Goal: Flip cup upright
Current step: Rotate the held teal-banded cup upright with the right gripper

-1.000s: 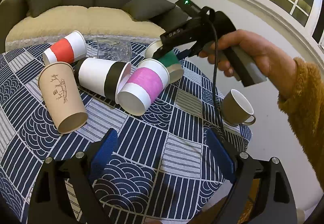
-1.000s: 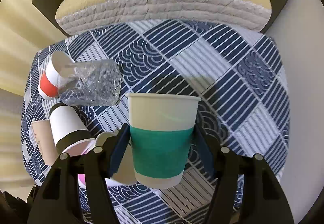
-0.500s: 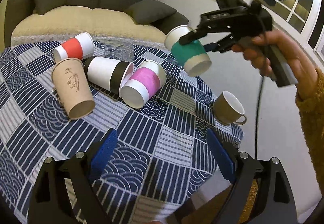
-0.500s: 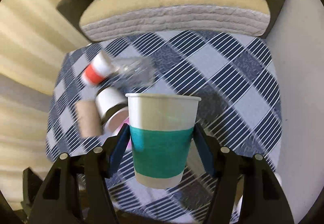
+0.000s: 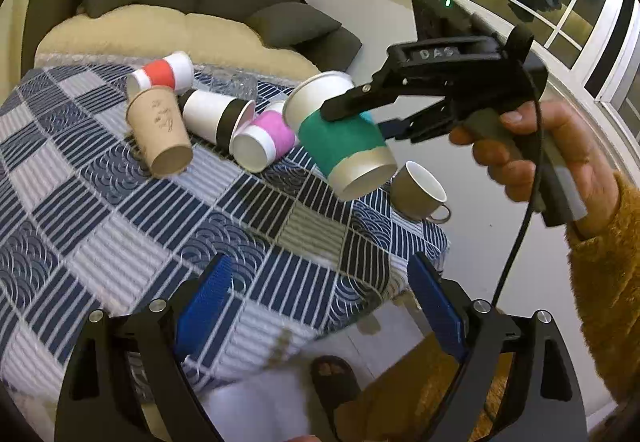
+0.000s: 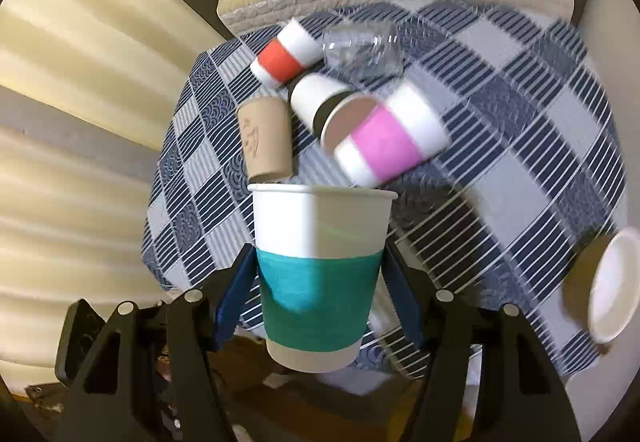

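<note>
Green cup held in air, tilted

Green cup (image 5: 343, 132) is clamped by the right gripper (image 6: 318, 284) above the table's (image 5: 120, 210) bare near edge. Its axis slants, mouth down toward the mug (image 5: 418, 192). Left gripper (image 5: 320, 306) spread wide, holding nothing.

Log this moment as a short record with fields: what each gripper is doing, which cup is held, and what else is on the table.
right gripper: shut on the green cup, held in the air above the table, tilted in the left view
left gripper: open, holding nothing, over the near table edge
lying on their sides: red cup, brown cup, black cup, pink cup
also there: clear glass, mug near the table's edge
background: sofa
</note>
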The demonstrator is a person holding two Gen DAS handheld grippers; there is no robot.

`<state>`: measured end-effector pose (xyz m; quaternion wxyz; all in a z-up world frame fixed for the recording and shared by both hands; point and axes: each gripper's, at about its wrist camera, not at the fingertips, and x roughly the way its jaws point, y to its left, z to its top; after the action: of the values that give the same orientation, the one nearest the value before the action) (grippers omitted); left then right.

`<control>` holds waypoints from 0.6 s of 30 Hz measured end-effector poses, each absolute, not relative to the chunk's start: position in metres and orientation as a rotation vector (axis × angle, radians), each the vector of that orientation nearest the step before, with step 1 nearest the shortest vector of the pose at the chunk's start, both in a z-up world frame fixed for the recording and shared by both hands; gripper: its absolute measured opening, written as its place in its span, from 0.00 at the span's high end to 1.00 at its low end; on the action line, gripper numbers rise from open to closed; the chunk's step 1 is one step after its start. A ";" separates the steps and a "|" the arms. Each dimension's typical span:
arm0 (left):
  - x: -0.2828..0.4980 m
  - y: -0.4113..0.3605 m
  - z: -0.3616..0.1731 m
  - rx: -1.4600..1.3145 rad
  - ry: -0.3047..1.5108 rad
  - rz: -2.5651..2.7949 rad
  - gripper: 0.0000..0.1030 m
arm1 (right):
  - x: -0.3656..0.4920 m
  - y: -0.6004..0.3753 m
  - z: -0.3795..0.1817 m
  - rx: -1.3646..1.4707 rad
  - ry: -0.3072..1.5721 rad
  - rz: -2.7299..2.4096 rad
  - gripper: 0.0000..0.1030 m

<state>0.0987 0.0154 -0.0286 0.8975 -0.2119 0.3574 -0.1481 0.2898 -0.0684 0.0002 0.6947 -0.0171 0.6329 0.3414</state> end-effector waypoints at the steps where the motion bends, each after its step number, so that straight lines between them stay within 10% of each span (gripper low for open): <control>1: 0.094 0.016 -0.029 -0.446 0.740 -0.304 0.15 | 0.285 -0.068 -0.006 -0.015 1.429 0.767 0.38; 18: 0.071 0.032 -0.031 -0.486 0.751 -0.264 0.15 | 0.259 -0.051 -0.097 0.073 1.590 0.729 0.38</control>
<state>0.0710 0.0320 -0.0314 0.8932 -0.2344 0.3620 -0.1274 0.2589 -0.0509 -0.0971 0.6408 0.0322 0.6973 0.3196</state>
